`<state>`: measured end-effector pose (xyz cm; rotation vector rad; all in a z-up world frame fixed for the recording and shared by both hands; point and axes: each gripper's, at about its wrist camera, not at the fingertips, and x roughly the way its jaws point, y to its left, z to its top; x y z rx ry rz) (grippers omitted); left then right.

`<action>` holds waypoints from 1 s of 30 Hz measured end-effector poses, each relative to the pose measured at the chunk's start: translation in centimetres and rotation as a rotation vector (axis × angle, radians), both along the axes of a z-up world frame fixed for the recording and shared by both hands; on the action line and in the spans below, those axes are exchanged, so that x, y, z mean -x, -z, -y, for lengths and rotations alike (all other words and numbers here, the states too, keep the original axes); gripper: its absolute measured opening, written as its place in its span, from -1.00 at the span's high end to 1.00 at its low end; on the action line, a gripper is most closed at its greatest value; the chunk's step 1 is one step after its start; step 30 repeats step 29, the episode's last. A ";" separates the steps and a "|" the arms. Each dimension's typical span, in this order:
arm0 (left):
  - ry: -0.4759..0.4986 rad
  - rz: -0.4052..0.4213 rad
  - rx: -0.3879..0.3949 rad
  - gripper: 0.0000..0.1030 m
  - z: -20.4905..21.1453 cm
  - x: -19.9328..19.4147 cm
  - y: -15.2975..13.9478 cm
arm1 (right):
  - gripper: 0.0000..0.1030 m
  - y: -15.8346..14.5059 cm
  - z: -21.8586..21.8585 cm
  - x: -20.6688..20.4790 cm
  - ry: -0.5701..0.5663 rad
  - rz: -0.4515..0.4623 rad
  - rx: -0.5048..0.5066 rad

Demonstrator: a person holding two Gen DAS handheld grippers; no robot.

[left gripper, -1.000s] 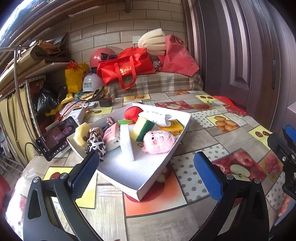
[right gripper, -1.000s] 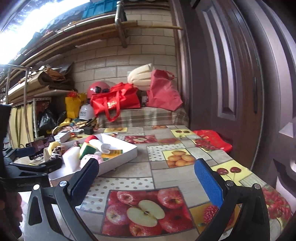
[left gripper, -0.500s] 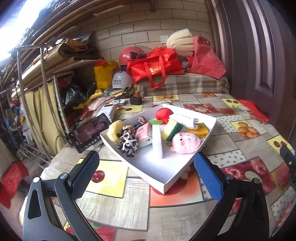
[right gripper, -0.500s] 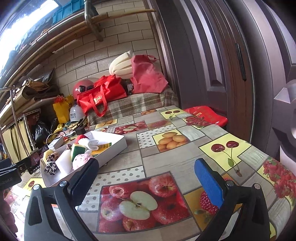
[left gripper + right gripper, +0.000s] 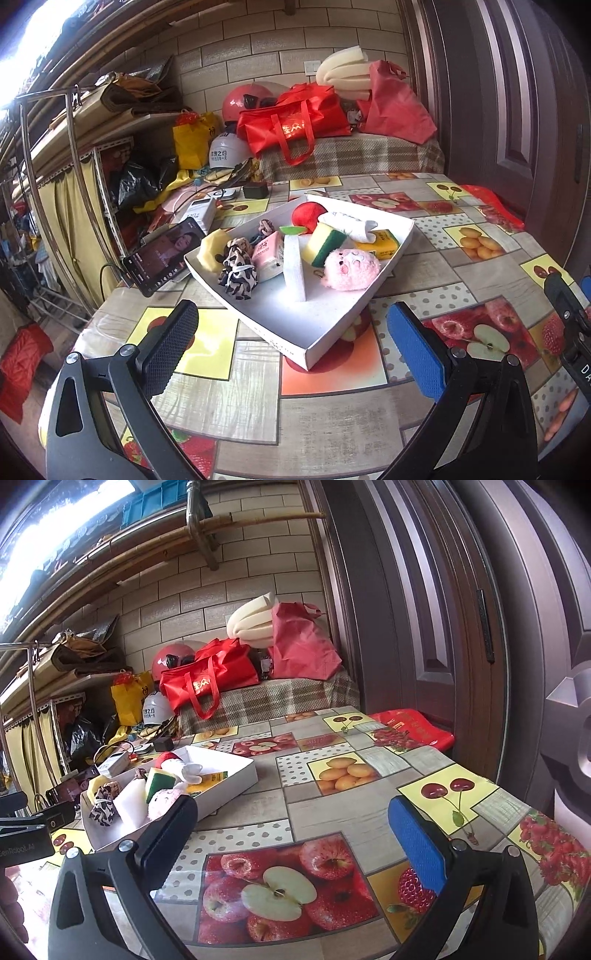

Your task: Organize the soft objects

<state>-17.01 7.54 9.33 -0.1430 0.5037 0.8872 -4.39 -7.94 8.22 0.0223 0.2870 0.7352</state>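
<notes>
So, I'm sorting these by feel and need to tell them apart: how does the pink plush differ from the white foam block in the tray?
The pink plush is round, fuzzy and pink with a face; the white foam block is flat-sided, smooth and plain white. The plush lies low on the floor of the white tray, while the block stands upright on its end, taller. Both sit side by side inside the tray, ungripped.

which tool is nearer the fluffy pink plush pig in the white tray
Left. The left tool faces the pink plush pig just beyond its fingertips; the right tool hangs off to the tray's right.
</notes>
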 end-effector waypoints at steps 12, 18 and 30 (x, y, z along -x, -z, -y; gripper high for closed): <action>-0.009 0.021 0.035 -1.00 -1.0 0.6 0.0 | -1.00 -0.1 -0.3 0.1 -0.006 0.007 0.018; -0.010 0.018 0.040 -1.00 -1.3 0.6 0.1 | -1.00 -0.1 -0.3 0.1 -0.005 0.009 0.019; 0.024 0.002 0.033 -1.00 -1.1 -0.2 0.3 | -1.00 0.0 -0.5 0.1 -0.014 -0.001 0.021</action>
